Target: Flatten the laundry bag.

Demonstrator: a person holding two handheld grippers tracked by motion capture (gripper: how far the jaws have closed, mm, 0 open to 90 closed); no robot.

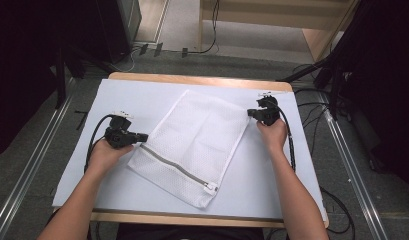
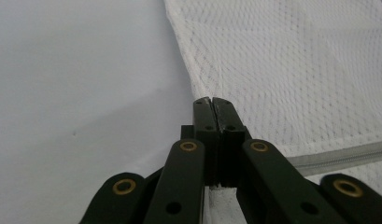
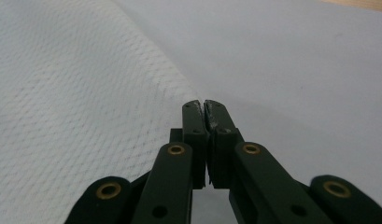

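Note:
A white mesh laundry bag (image 1: 192, 145) lies flat and askew on the pale tabletop (image 1: 117, 100), its grey zipper (image 1: 174, 167) running along the near end. My left gripper (image 1: 143, 136) meets the bag's left edge just above the zipper. In the left gripper view the left gripper (image 2: 212, 100) has its jaws pressed together on the puckered hem of the bag (image 2: 296, 70), the zipper (image 2: 338, 156) passing to the right. My right gripper (image 1: 250, 113) sits at the bag's far right corner. In the right gripper view the right gripper (image 3: 201, 102) is shut on the edge of the bag (image 3: 62, 116).
The zipper pull (image 1: 210, 188) lies at the bag's near right corner. Cables (image 1: 292, 145) trail from both grippers across the table. Wooden table edges (image 1: 202, 79) frame the pale surface. Black stands and floor rails (image 1: 37, 150) flank the table.

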